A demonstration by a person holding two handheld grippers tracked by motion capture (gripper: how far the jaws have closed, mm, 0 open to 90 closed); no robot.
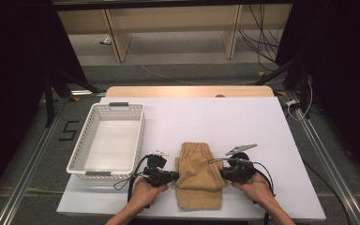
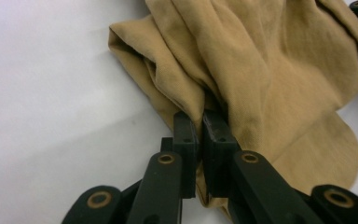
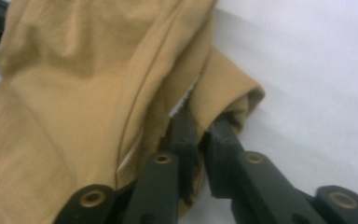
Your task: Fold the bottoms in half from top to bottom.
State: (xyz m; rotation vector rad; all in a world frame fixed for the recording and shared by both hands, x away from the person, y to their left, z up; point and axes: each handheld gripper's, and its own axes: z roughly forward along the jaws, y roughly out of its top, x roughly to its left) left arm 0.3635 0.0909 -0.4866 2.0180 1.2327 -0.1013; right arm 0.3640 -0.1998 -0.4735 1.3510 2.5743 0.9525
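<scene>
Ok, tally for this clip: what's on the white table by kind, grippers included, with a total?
Tan folded garment: 1
White slatted basket: 1
Hand-held grippers: 2, the left gripper and the right gripper, each shut on a side fold of the garment
Total: 4

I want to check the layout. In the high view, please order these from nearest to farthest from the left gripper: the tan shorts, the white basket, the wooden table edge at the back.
1. Tan shorts: gripped at their left side by the left gripper.
2. White basket: to the left, slightly farther back.
3. Wooden table edge: at the far side.
</scene>
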